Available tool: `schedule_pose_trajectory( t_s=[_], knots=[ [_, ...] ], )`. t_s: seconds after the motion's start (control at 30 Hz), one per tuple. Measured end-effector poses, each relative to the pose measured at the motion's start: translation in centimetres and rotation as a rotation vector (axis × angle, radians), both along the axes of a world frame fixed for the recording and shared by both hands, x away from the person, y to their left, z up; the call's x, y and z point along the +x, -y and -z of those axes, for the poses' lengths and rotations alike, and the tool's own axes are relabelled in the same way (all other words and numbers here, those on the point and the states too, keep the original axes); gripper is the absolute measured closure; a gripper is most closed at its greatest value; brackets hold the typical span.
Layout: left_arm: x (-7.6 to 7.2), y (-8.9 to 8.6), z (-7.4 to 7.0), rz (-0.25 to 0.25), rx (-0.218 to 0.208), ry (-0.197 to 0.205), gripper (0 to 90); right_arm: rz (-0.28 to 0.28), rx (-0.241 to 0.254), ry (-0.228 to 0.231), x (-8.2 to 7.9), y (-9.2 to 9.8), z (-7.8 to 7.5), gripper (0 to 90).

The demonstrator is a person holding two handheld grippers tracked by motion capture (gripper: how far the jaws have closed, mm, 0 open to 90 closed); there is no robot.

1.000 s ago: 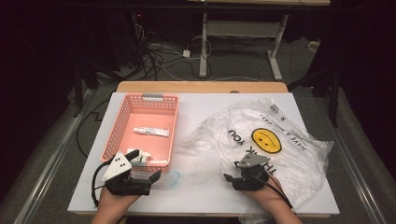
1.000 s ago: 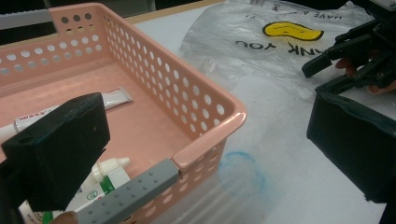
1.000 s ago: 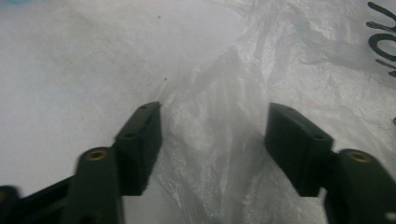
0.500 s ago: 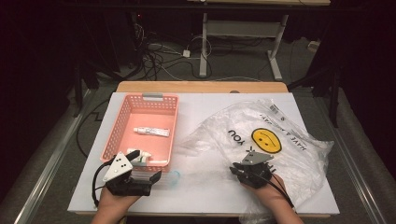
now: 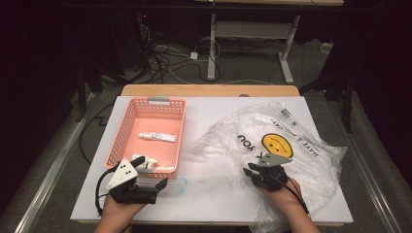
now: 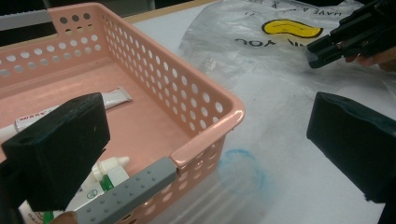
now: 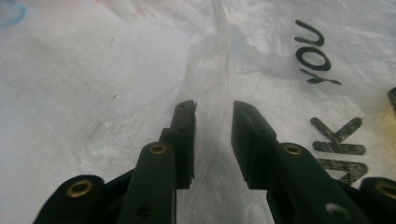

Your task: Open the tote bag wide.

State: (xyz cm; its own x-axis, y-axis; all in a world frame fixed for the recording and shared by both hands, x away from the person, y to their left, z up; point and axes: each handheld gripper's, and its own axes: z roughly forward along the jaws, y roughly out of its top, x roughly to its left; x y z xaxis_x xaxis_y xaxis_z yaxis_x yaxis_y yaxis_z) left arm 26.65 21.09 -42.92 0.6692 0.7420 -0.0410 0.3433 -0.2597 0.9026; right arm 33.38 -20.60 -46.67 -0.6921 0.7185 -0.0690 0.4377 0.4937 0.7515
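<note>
From the high view, we hold the right gripper at the plastic bag beside the pink basket, which holds a tube. In the left gripper view, our left gripper gapes wide at the basket's near corner (a small bottle lies inside). In the right gripper view, the jaws, just reopening slightly, stand narrow astride a film ridge; we should pinch squarely before lifting.

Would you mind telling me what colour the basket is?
The basket is salmon pink with a grey handle clip; it shows best in the left gripper view.
</note>
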Motion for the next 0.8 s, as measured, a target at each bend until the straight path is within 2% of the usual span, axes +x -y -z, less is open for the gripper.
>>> schedule_pose_trajectory(
  t_s=[0.1, 0.27, 0.43, 0.5, 0.63, 0.8],
  knots=[
    [0.0, 0.0, 0.0, 0.001, -0.001, 0.000, 0.0, 0.001, 0.010, -0.007, 0.1, 0.3, -0.1, 68.2],
    [0.0, 0.2, 0.0, 0.004, 0.000, -0.003, 0.0, -0.019, -0.008, -0.030, 0.2, -0.3, 0.5, 55.8],
    [-0.1, 0.1, 0.0, 0.002, -0.006, -0.004, 0.0, -0.028, -0.040, -0.038, 0.2, -0.9, 0.9, 55.3],
    [-0.1, 0.1, 0.0, 0.001, -0.006, -0.004, 0.0, -0.032, -0.036, -0.042, 0.2, -0.9, 1.0, 58.7],
    [-0.3, 0.2, -0.1, 0.011, 0.005, 0.001, 0.0, -0.040, -0.030, -0.044, 0.0, -1.0, 1.0, 71.2],
    [0.0, 0.1, -0.1, 0.007, -0.011, -0.007, 0.0, -0.042, -0.046, -0.021, -0.1, -1.1, 1.0, 87.7]
  ],
)
